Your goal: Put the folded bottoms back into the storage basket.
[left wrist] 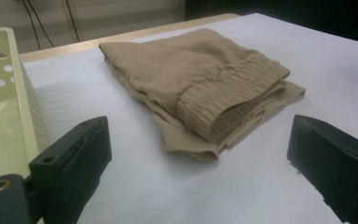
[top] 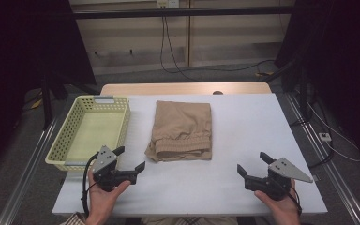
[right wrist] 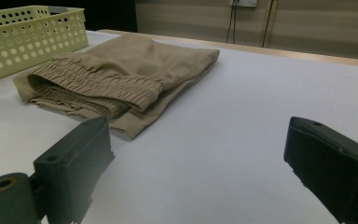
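Observation:
Folded tan trousers (top: 183, 130) with an elastic waistband lie in the middle of the white table (top: 243, 126). My left gripper (top: 130, 158) is held near the front left, open, its jaws wide apart and empty, a short way from the trousers' near left corner. My right gripper (top: 253, 163) is open and empty at the front right, farther from the cloth. In the left gripper view the trousers (left wrist: 205, 88) lie just ahead between the jaws of the left gripper (left wrist: 200, 154). In the right gripper view the trousers (right wrist: 116, 74) lie ahead to the left of the right gripper (right wrist: 198, 156).
A pale yellow perforated basket (top: 61, 140) stands empty at the table's left side, right beside my left gripper; it also edges the left gripper view (left wrist: 0, 60) and the right gripper view (right wrist: 28, 32). Cables hang along the far wall.

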